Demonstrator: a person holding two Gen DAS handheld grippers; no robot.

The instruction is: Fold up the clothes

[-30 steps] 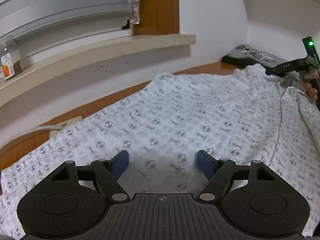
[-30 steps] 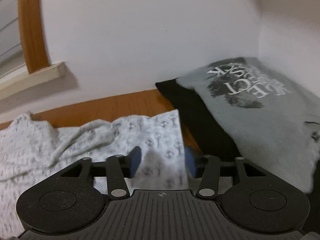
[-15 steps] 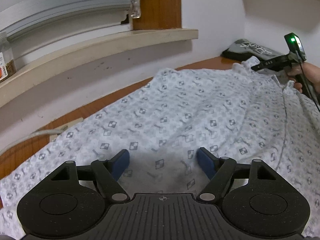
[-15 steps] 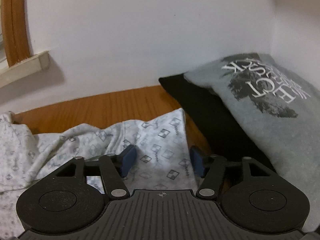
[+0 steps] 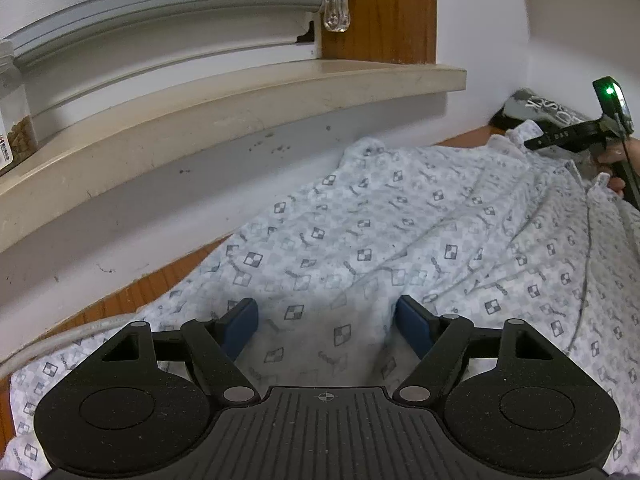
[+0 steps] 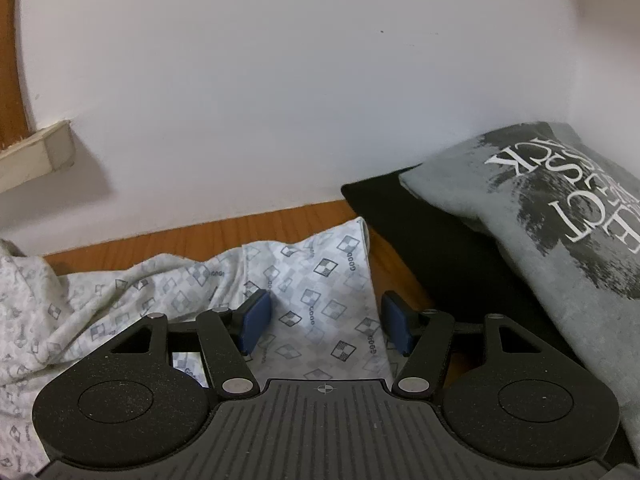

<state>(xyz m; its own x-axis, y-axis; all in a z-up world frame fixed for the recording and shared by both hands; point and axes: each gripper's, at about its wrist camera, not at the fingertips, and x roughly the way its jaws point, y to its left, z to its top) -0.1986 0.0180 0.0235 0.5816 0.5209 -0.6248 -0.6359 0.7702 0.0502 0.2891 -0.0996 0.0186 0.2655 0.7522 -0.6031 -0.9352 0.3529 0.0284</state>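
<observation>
Clearly the folding has barely begun. Ahead of the left gripper (image 5: 326,320) the patterned garment (image 5: 400,232) lies spread open over the wooden table (image 5: 132,296), rumpled in long soft ridges, with no crisp fold line anywhere that I can see. Its jaws stand wide, the blue pads well apart with cloth lying loose between them and neither pad pressing on it, so nothing is gripped on that side.

The right gripper (image 6: 326,326) hovers at the garment's far end, where a flat flap of the same fabric (image 6: 320,292) runs forward from between its pads to a pointed corner just ahead. Those jaws are parted too, one pad over the cloth and the other just off its edge above bare wood, holding nothing. Just to the right of that gripper sits a stack of clothes, a grey printed shirt (image 6: 560,248) on top of a black garment (image 6: 432,240), which I judge already folded. So the patterned piece is what remains: every fold and the stacking.

As for how it lies, the garment's long axis runs from the left gripper's pads away and to the right, towards the right gripper (image 5: 576,136) seen in the distance, roughly along the wall under the window sill (image 5: 280,92). Which end is collar or hem I cannot tell.
</observation>
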